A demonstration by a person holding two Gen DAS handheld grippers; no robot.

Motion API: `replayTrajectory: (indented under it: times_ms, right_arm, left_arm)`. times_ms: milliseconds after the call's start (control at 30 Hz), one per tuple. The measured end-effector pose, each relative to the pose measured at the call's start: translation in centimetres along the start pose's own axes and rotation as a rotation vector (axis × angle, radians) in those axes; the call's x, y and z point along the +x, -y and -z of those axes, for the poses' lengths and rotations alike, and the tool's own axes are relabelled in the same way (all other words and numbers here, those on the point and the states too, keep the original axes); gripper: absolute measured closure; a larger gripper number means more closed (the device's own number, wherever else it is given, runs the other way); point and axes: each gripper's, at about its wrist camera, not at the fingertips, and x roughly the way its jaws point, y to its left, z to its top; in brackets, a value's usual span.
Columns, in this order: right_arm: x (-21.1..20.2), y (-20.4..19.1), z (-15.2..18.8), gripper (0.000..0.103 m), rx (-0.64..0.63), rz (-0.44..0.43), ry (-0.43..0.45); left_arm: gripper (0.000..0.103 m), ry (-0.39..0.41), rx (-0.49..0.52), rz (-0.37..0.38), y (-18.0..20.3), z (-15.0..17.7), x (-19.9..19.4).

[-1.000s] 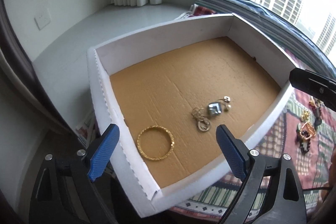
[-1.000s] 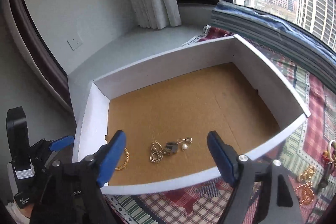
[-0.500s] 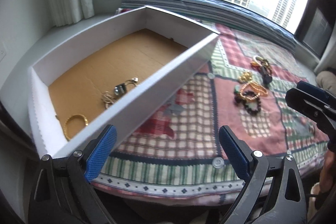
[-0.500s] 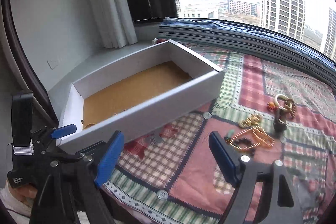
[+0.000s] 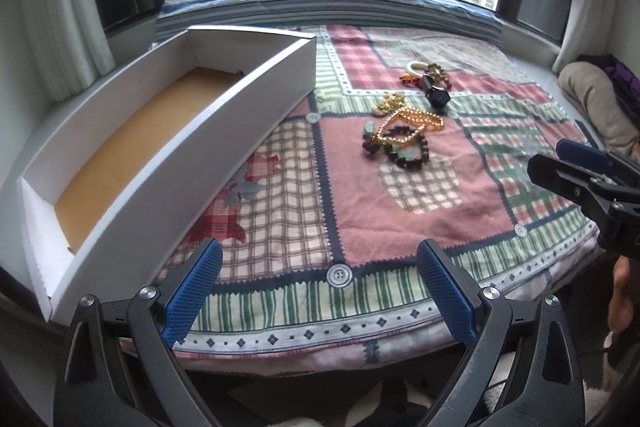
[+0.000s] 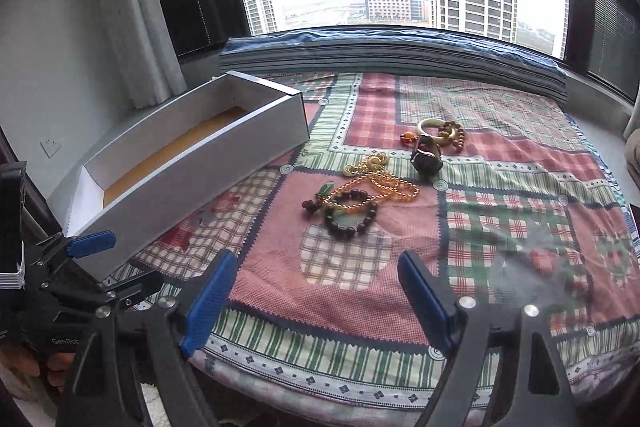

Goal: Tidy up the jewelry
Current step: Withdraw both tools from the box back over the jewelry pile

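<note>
The left gripper [image 5: 318, 293] has its blue-padded fingers [image 5: 192, 291] spread wide with nothing between them, low in the left wrist view over the near hem of the patchwork quilt [image 5: 400, 227]. The right gripper [image 6: 316, 301] likewise stands with its fingers [image 6: 424, 297] wide apart and empty, above the quilt's near border in the right wrist view. Beyond both pairs of fingers, in the middle of each frame, lies the pile of jewelry [image 6: 360, 195]: a dark bead bracelet [image 6: 352, 221] nearest, an amber bead necklace [image 6: 380, 187] draped over it with its long axis running left to right, a gold chain [image 6: 368, 163] just behind, then a dark watch [image 6: 426, 155] and a pale bangle [image 6: 434, 127] farthest toward the window. To the left sits the white box [image 5: 180, 163], its long axis slanting from the lower left of the frame up toward the centre, well apart from the pile. The left wrist view looks down into the box and shows its brown cardboard floor [image 5: 132, 143], and the right gripper's fingers at its right edge; the right wrist view shows only a sliver of that floor, but catches the left gripper at its lower left edge and a wall socket [image 6: 51, 146] at the left.
</note>
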Motion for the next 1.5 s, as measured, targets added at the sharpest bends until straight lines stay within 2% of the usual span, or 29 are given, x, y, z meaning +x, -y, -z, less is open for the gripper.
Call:
replayTrajectory:
  times_ms: [200, 367, 467, 700, 900, 1500]
  right_arm:
    - [-0.1, -0.3, 1.1, 0.019, -0.034, 0.007, -0.004]
    - [-0.3, -0.5, 1.8, 0.019, -0.054, 0.001, -0.02]
    - [-0.4, -0.4, 2.1, 0.019, -0.055, 0.01, -0.033]
    - [-0.3, -0.6, 2.9, 0.019, -0.072, 0.022, -0.059]
    - [-1.1, -1.0, 2.7, 0.019, -0.082, 0.02, -0.04]
    - [-0.2, 0.1, 3.0, 0.019, -0.053, 0.024, -0.077]
  left_arm:
    - [0.005, -0.033, 0.008, 0.021, 0.7, 0.2, 0.4]
    - [0.005, -0.05, 0.059, 0.015, 1.8, 0.3, 0.6]
    - [0.005, -0.062, 0.046, 0.032, 2.0, 0.2, 0.9]
    - [0.003, -0.011, 0.039, 0.061, 2.3, -0.3, 0.1]
    - [0.003, -0.048, -0.02, 0.106, 1.7, -0.5, 0.9]
    - [0.003, -0.099, 0.003, 0.054, 2.4, -0.6, 2.5]
